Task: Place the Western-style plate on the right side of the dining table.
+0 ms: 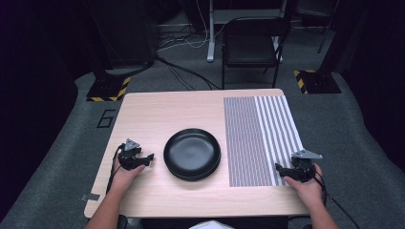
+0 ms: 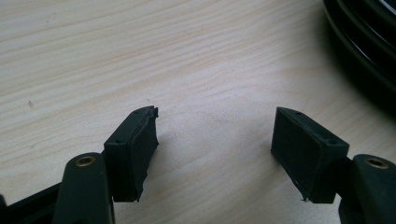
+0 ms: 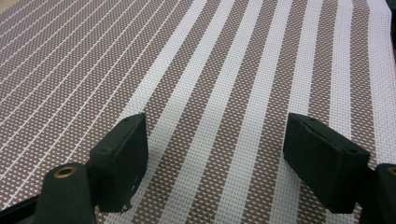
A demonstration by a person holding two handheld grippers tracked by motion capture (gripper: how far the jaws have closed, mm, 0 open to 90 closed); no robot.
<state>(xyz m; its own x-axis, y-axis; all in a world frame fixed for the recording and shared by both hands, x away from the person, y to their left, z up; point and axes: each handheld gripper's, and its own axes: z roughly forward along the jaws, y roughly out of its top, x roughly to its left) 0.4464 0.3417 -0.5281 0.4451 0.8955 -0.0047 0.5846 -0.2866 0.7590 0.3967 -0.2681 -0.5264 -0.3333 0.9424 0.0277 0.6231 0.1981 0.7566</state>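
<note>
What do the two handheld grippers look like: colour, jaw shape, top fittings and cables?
Both the left gripper and right gripper are black, each topped by a grey three-cornered plate and trailing a black cable. Their jaws end in blocky black rectangular pads with brass-coloured screws behind them.

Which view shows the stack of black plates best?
The high view: the whole stack of black plates sits on the table beside the striped mat. The left gripper view catches just its stacked rims at the top right corner. The right gripper view looks over the mat instead.
</note>
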